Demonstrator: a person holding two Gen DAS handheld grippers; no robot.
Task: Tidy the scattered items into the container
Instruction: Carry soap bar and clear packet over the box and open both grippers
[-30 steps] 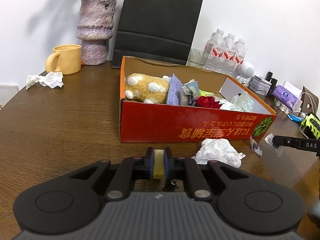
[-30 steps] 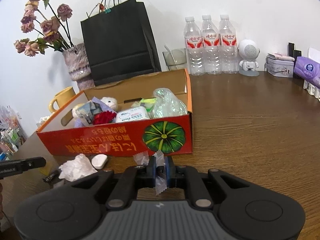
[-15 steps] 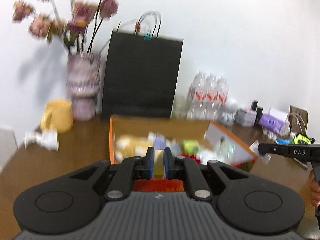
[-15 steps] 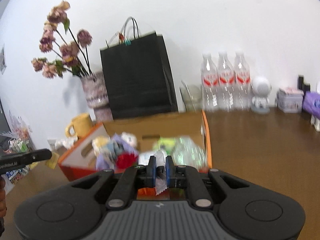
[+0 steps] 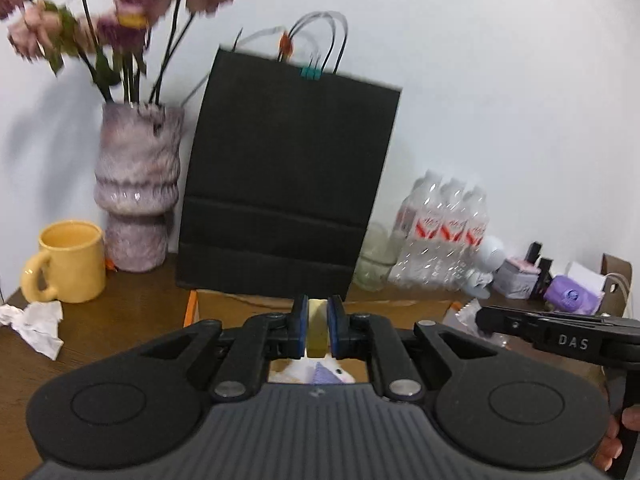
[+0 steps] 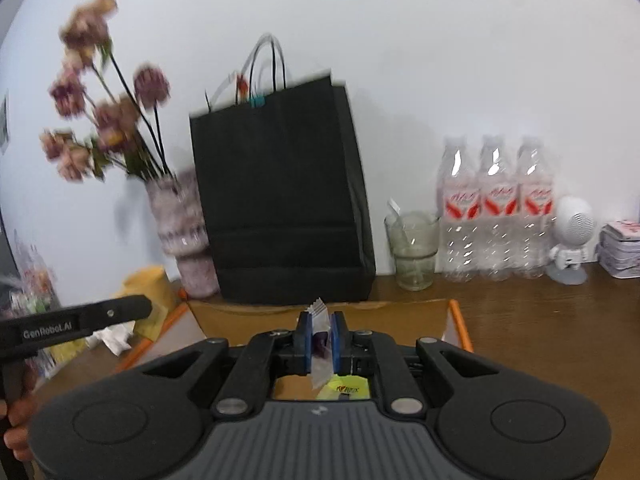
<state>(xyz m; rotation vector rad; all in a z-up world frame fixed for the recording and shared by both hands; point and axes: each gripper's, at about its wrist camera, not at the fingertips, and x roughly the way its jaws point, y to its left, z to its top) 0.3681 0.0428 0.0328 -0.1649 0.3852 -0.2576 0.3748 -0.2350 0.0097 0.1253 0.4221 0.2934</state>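
Note:
My left gripper [image 5: 317,309] is shut on a small pale yellow block [image 5: 316,338] and hangs over the open cardboard box [image 5: 256,305] with orange rims. Under its jaws I see a bit of plush toy [image 5: 298,372] inside the box. My right gripper [image 6: 320,320] is shut on a small clear wrapper [image 6: 320,366] with something dark purple in it, also above the box [image 6: 384,316]. A yellow-green packet [image 6: 346,390] lies in the box below it. Each gripper shows in the other's view: the right gripper [image 5: 486,316] with its wrapper [image 5: 464,313], the left gripper [image 6: 144,306].
Behind the box stand a black paper bag [image 5: 288,184], a purple vase [image 5: 136,196] with dried flowers, a yellow mug [image 5: 68,262], a glass [image 6: 412,252], three water bottles [image 6: 496,212] and a white robot figure [image 6: 570,240]. A crumpled tissue [image 5: 36,320] lies at the left.
Both grippers have risen from the table in front of the box and moved forward over it, still holding their items. The box's red front and the tissue before it have dropped out of view.

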